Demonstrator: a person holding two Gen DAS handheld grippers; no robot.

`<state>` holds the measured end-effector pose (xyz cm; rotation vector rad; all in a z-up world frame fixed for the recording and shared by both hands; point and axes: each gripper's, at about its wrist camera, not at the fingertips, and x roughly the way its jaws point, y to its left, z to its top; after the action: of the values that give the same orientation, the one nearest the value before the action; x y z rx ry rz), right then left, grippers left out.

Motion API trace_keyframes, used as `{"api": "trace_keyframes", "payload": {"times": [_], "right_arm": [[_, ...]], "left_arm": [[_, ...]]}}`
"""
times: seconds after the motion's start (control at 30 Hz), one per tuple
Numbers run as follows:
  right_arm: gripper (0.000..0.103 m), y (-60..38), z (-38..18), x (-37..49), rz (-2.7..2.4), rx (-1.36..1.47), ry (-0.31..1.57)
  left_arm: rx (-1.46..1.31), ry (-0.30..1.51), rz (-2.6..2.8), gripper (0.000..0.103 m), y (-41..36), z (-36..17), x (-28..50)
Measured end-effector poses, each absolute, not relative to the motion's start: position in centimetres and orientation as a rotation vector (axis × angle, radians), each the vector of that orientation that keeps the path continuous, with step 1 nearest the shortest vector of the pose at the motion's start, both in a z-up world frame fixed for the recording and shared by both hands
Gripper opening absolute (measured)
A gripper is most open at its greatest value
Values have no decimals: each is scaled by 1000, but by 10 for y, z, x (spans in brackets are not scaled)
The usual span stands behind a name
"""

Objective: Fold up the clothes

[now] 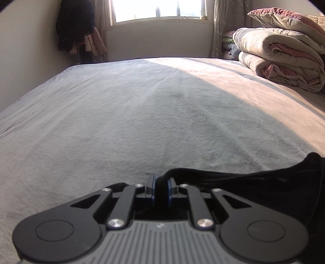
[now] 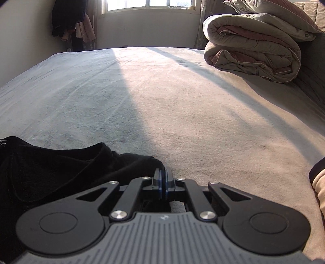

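So the big thing here is the bed [image 1: 121, 121], grey plush cover, sun stripe running across it from the window [image 1: 158, 10] up at 12 o'clock. Folded quilts [image 1: 280, 56] are stacked with a pillow [image 1: 284, 18] on top at about 2 o'clock, and some dark clothes hang in the corner [image 1: 75, 24] at 11.

The actual job is the black garment [image 2: 61, 172], fleecy-looking. It's strung between my two tongs along the near edge of the bed, long axis running 3 to 9. From my left gripper [image 1: 161, 189] it goes off toward 3 o'clock; from my right gripper [image 2: 163, 183] it goes toward 9. So each hand has one end, neither is nearer really.

Left tongs are nearly closed with black cloth bunched in the gap, so pinching it. Right tongs are pressed tight together at the cloth's edge; I think there's fabric in there, but the view is dark enough that I wouldn't swear to it.

My cream sleeve [image 2: 319, 182] pokes in at 3 o'clock on the right cam.

Can't say how folded it is from this.
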<state>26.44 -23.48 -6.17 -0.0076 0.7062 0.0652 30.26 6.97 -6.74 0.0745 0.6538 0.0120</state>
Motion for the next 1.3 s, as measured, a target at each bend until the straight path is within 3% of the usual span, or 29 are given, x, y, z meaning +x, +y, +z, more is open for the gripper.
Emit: {"api": "trace_keyframes", "payload": {"times": [0.07,0.1,0.13,0.2,0.33,0.67,0.87,0.9,0.97,1.0,1.03,1.3], "right_arm": [[12,-242,-61,262,84,47,715],[16,-248,-59,259,84,76,719],[24,-255,-56,255,85,105,723],[41,-268,-52,247,85,164,730],[42,-294,-45,229,68,260,747],[42,-317,-47,201,73,394,788],[42,-300,-52,219,94,431,784],[40,-297,-55,222,97,430,786],[22,-289,-59,226,96,393,788],[5,-285,-60,228,86,354,793],[0,-280,-60,231,75,293,798],[0,-270,-29,259,-93,-25,728]], "left_arm": [[71,642,12,21,68,-65,296],[44,637,-1,30,70,-60,290],[18,633,-14,39,72,-55,285],[-33,643,-44,46,74,-50,270],[-134,661,-103,58,78,-41,241],[-359,738,-216,61,80,-51,151],[-332,634,-237,65,66,-79,116],[-317,615,-236,67,64,-84,114],[-273,589,-248,74,57,-87,111],[-252,576,-254,80,53,-89,109],[-249,574,-259,82,53,-89,109],[-259,577,-286,89,53,-91,111]]}}
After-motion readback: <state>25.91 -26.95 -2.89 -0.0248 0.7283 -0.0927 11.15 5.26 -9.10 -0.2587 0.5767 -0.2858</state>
